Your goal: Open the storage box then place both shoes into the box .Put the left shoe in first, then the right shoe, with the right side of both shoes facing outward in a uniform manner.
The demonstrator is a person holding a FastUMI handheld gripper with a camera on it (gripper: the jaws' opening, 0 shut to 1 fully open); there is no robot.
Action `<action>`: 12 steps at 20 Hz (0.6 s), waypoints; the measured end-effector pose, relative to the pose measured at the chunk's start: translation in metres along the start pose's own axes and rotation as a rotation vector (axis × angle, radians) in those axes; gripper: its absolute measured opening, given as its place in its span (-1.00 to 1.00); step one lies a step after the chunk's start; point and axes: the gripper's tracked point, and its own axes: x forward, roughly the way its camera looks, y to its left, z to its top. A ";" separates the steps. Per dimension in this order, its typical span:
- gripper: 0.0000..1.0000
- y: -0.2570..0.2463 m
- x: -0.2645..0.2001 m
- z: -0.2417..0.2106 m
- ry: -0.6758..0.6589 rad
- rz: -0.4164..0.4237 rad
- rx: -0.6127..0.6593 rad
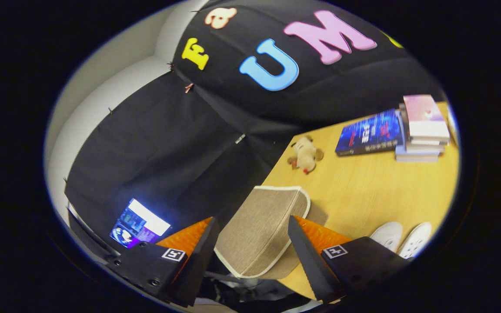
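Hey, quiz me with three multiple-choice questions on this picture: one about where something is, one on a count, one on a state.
1. Where is the beige storage box?
A. Between the gripper jaws
B. On the book stack
C. Beside the plush toy, far beyond the jaws

2. How many white shoes lie on the wooden table?
A. One
B. Two
C. Four

3. What state are the jaws in?
A. Shut on a shoe
B. Shut on a book
C. Open

Answers: 1 A, the box sits in the gap between the jaws. 2 B, a pair shows past one jaw. 3 C, the jaws stand wide apart.
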 end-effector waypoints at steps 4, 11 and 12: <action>0.96 -0.041 0.026 -0.030 0.098 0.030 0.203; 0.95 -0.062 0.065 -0.068 0.189 0.152 0.516; 0.95 -0.061 0.067 -0.073 0.202 0.171 0.540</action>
